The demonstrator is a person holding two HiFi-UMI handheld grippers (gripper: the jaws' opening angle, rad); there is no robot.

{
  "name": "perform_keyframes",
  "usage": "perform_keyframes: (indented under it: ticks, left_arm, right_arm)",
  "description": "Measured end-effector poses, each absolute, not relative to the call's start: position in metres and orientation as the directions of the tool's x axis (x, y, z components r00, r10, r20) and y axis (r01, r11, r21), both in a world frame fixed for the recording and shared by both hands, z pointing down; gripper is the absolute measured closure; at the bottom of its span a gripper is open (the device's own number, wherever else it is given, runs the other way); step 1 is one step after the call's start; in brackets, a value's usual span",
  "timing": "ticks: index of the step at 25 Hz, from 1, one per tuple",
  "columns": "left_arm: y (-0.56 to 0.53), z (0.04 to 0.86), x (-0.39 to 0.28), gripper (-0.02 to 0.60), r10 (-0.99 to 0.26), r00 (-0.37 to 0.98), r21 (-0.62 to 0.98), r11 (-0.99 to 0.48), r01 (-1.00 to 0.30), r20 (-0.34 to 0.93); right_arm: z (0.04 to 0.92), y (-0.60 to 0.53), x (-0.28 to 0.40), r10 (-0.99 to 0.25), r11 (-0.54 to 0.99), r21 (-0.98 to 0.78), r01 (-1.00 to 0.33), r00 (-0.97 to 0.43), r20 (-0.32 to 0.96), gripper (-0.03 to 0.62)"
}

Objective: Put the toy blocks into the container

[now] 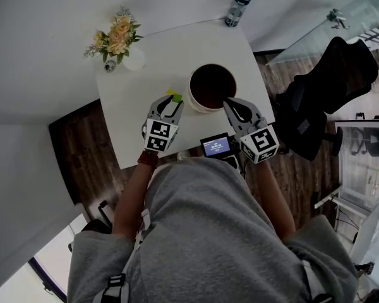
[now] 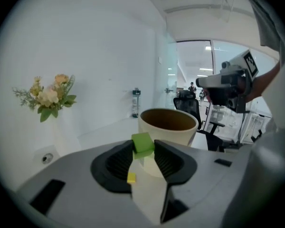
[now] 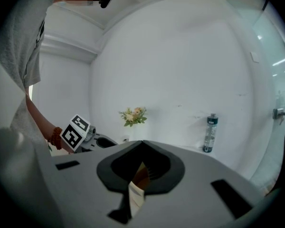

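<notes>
left gripper (image 1: 171, 100): fingers pinching green block (image 2: 142, 143), beside container (image 2: 154, 128) | right gripper (image 1: 231, 104): fingers pinching container rim

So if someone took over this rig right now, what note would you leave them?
Left tool: shut on a green block, held beside the container, above the table.
Right tool: pinching the container's rim, seemingly steadying it.
Yellow block: lying on the table under the left tool.
Done: unclear; the container's inside is too dark to read.
Left: drop the green block in, then fetch the yellow one.
</notes>
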State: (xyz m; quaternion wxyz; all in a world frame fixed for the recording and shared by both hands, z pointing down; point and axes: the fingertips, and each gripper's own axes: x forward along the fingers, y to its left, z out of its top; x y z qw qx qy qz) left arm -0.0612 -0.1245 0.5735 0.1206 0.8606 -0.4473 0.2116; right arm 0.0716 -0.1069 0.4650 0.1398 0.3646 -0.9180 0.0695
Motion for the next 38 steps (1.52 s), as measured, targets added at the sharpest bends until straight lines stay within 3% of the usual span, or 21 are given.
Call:
perform_keyframes:
  ticks: [10,21,38]
  left_arm:
    - [-0.156,0.482,-0.025,0.437,-0.751,0.575,-0.080,-0.628,-0.774,0.324]
    - [-0.177,0.497,0.031,0.437,-0.708,0.602,-0.139,-0.683,-0.717,0.369]
    - [-0.175,0.500,0.010,0.446,-0.750,0.559,-0.133,-0.632,-0.763,0.355]
  right_arm:
    - [0.468,-0.110,0.089,-0.685,0.686,-0.038,-0.727,-0.662,0.303,0.591]
    - [0.465,-0.117,0.116,-0.709,0.660,-0.026,-0.751,-0.634,0.309,0.591]
    - [0.473,-0.111,0.128,-0.699,0.657,-0.044,-0.753,-0.630,0.339,0.591]
